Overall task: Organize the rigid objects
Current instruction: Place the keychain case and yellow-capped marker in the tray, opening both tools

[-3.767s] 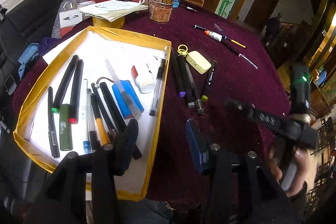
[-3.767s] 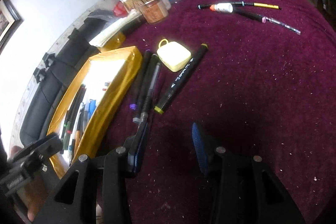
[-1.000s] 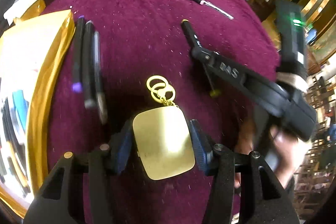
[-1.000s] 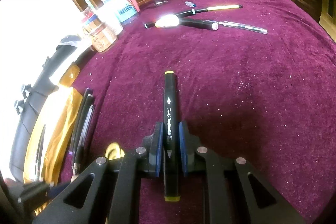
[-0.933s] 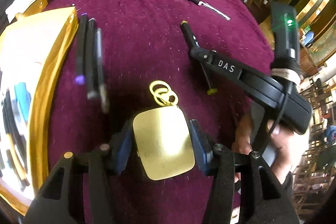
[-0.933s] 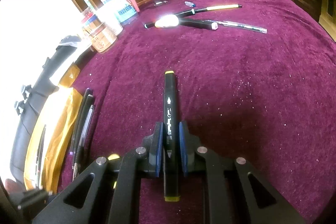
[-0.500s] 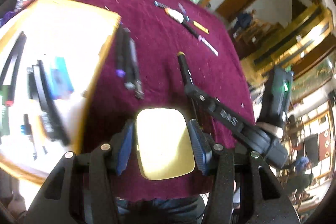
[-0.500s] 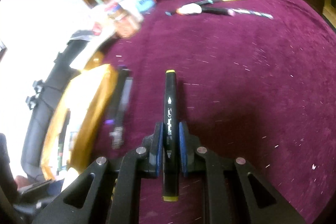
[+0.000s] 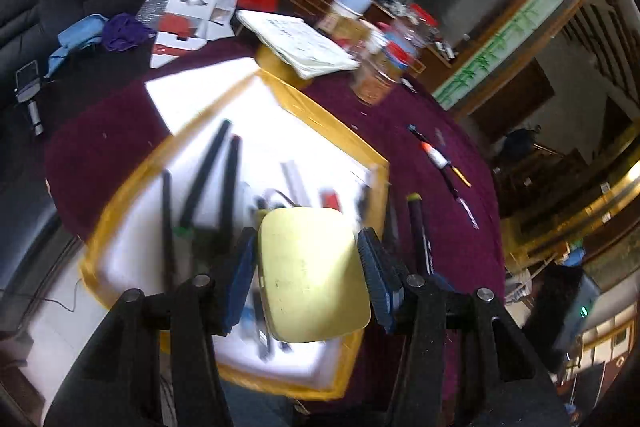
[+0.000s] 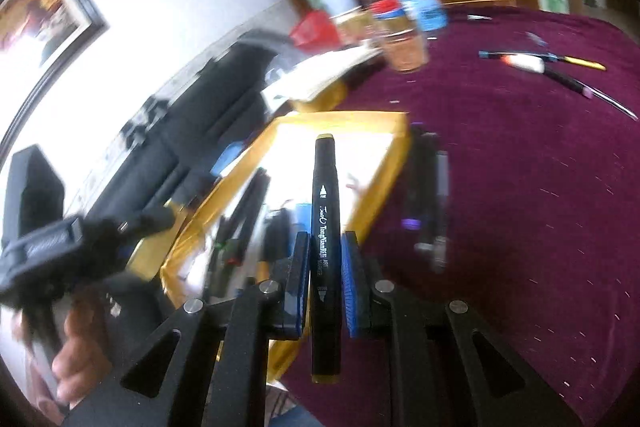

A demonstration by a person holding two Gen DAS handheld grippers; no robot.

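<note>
Fingers of my left gripper (image 9: 306,267) are clamped on the pale yellow case (image 9: 312,273), holding it in the air above the gold-rimmed box (image 9: 120,191) where pens (image 9: 200,179) lie. My right gripper (image 10: 325,283) has its fingers pinched tight on the black art marker (image 10: 325,227), which points over the box's near edge. More pens (image 10: 428,195) rest on the maroon worktop (image 10: 520,167) just beside the box.

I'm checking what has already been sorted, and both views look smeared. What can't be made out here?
- Left wrist view: items in the gold-rimmed tray are motion-blurred, and the yellow case in the left gripper hides the nearer ones.
- Right wrist view: the black marker in the right gripper crosses the tray; the pens beside the tray are smeared.
- Jar labels: blurred, unreadable.
</note>
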